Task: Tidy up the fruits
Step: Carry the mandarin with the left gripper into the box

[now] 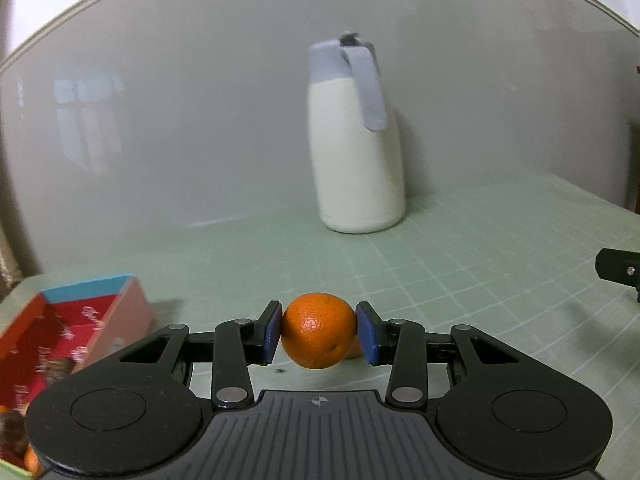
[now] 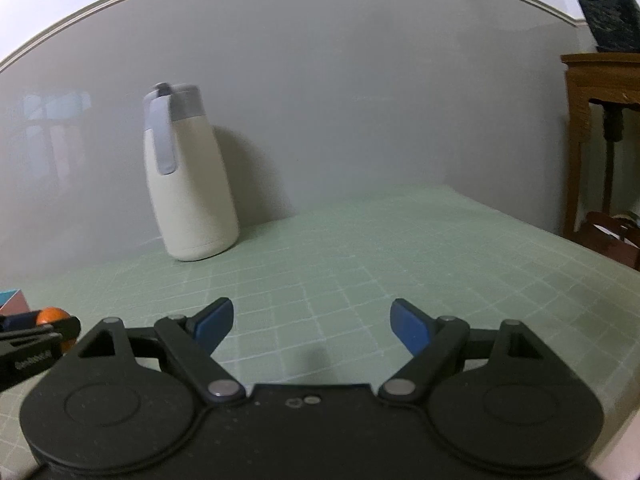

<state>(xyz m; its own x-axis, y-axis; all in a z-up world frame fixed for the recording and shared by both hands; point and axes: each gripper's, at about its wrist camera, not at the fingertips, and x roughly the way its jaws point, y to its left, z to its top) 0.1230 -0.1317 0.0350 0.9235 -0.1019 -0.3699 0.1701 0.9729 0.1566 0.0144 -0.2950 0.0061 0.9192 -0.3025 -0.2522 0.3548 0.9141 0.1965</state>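
I've got 1 orange (image 1: 318,331) pinched in my left gripper (image 1: 319,334), both blue pads (image 1: 273,332) pressed flat on its sides, fruit lifted off the green grid mat (image 1: 460,280). So the step in hand looks like the carry: fruit picked, not yet dropped off. The red box (image 1: 72,328) w/ blue rim sits low-left of the tongs, near, open side up; I judge that's where it goes. Another bit of orange shows at the bottom-left corner by the box, can't tell if it's inside. Next move needs a swing left over the box, then ease the pads apart low so the fruit doesn't bounce or roll out.

Left tool points slightly down, approx level across. My right gripper (image 2: 312,326) hangs over bare mat, jaws spread wide, nothing between them, also tilted a bit down. White jug (image 2: 190,184) stands at the wall, well apart from both tools.
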